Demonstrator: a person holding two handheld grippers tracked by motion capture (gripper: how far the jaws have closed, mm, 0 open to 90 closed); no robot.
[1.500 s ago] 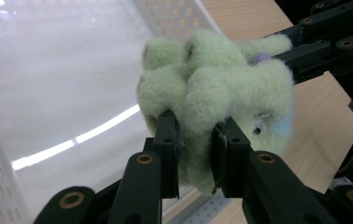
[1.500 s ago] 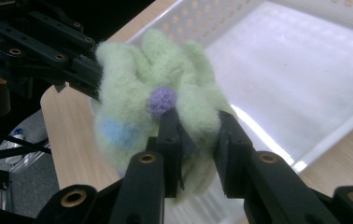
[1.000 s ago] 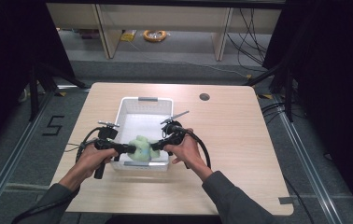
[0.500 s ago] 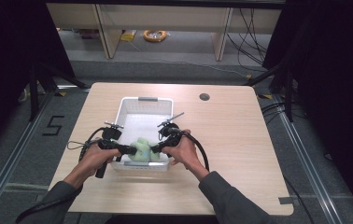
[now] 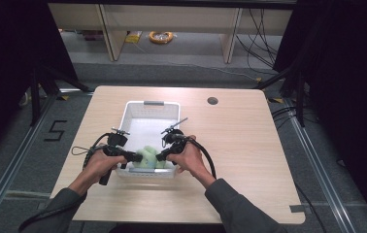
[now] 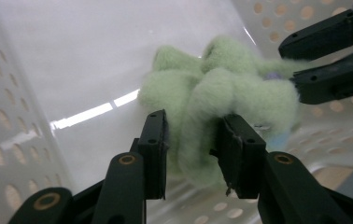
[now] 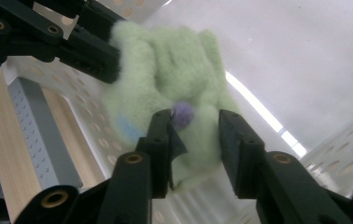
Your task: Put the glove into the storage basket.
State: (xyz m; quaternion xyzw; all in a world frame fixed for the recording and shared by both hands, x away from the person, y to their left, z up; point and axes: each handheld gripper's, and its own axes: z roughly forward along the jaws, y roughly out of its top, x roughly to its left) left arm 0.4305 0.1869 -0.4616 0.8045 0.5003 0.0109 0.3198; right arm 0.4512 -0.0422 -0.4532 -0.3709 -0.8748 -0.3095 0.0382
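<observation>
Release looks the step in hand: green plush toy (image 5: 148, 157) lies at the near end of the white basket (image 5: 145, 108) (probably on its floor). Left gripper (image 6: 191, 140) and right gripper (image 7: 195, 137) have just been opening, fur between slackened jaws — widen fully, then lift straight up.

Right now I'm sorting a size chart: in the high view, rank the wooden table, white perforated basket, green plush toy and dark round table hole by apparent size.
1. Light wooden table
2. White perforated plastic basket
3. Fluffy green plush toy
4. Dark round table hole
</observation>
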